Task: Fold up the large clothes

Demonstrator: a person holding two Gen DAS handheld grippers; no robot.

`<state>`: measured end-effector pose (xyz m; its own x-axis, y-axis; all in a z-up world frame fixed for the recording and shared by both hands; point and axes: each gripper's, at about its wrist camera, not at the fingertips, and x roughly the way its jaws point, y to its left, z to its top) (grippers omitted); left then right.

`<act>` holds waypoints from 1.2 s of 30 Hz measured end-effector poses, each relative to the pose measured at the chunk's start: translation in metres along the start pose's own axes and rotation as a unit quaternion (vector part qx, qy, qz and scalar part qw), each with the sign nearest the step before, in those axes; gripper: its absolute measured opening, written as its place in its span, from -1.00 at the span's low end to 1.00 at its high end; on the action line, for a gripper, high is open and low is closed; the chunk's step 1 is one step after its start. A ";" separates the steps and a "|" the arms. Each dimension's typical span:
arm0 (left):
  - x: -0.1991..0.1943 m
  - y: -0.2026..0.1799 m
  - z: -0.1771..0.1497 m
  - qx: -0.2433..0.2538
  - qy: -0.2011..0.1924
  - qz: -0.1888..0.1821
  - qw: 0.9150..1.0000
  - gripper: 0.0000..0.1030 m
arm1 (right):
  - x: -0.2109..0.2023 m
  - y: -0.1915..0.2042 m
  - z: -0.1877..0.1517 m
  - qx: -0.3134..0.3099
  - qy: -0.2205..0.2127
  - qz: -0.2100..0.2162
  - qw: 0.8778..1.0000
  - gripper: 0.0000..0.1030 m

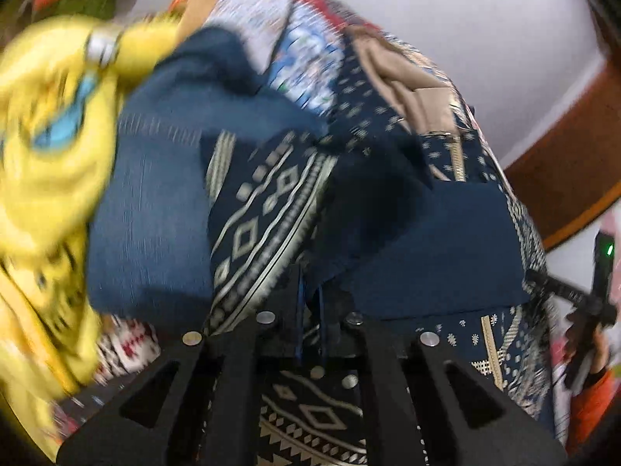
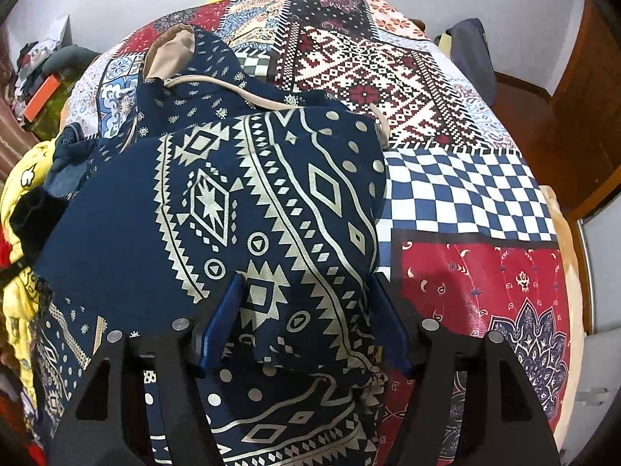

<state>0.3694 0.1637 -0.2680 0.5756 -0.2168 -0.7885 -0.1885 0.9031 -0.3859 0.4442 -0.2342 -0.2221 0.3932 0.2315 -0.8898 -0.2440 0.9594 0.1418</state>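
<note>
The navy garment (image 2: 186,209) with a cream geometric print and a beige lining lies bunched on the bed in the right wrist view. My right gripper (image 2: 308,310) points down at it with its blue fingers (image 2: 227,310) apart. A thick fold of the cloth sits between them, and I see no pinch. In the blurred left wrist view the same navy garment (image 1: 268,202) hangs in front of the camera. My left gripper (image 1: 310,291) has its jaws together on an edge of that cloth.
A patchwork bedspread (image 2: 446,178) in red, white and blue covers the bed. A yellow printed garment (image 1: 50,163) and a plain blue fabric (image 1: 155,209) lie to the left. Wooden furniture (image 2: 582,108) stands at the right. A hand in an orange sleeve (image 1: 594,392) shows at the right edge.
</note>
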 end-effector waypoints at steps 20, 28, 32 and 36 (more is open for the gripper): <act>-0.060 -0.022 -0.008 0.137 -0.004 0.082 0.987 -0.25 | -0.036 0.030 0.011 -0.058 -0.018 -0.040 0.997 0.43; -0.102 -0.060 0.053 0.173 -0.089 0.080 0.978 0.09 | -0.091 0.066 0.049 -0.095 -0.105 0.003 0.990 0.43; -0.088 -0.092 0.086 0.195 -0.099 0.061 0.974 0.21 | -0.096 0.082 0.081 -0.104 -0.131 0.016 0.986 0.43; -0.049 -0.122 0.117 0.216 -0.098 0.080 0.968 0.30 | -0.077 0.092 0.111 -0.104 -0.132 0.015 0.986 0.44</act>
<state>0.4573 0.1080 -0.1262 0.7148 -0.0250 -0.6989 0.0376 0.9993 0.0028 0.4901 -0.1458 -0.0924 0.5927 0.3197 -0.7392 -0.4251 0.9038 0.0501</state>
